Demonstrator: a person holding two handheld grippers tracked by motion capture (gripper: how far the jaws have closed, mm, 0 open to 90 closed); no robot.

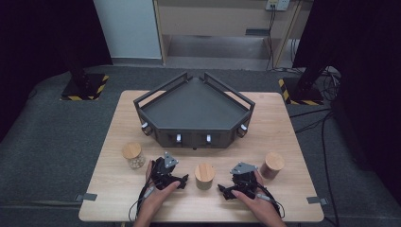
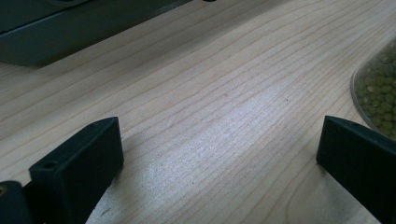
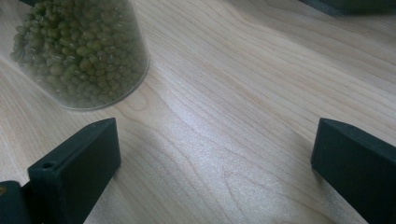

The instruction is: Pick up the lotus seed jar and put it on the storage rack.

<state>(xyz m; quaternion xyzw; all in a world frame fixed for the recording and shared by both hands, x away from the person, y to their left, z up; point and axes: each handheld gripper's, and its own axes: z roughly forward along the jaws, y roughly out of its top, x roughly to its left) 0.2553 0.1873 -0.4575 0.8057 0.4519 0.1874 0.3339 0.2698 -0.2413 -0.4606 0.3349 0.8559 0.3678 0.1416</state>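
1. The left claw [image 1: 178, 180] rests on the pale wooden table [image 1: 283, 137], jaws wide apart with nothing between them.
2. The right claw [image 1: 226, 191] rests there too, jaws equally spread.
3. Between them stands the clear round jar of green beans with a wooden lid [image 1: 204, 176], touching neither claw.

In the left gripper view, we see just a slice of the green bean jar [image 2: 379, 93] at the right edge; the rest is cut off. The dark tray [image 2: 70, 28] at the upper left is cut off too. In the right gripper view, the jar's top runs off the upper left of the frame. In the high view, the person's arms leave at the bottom edge, and we cannot tell what fills the brown jar [image 1: 273, 165].
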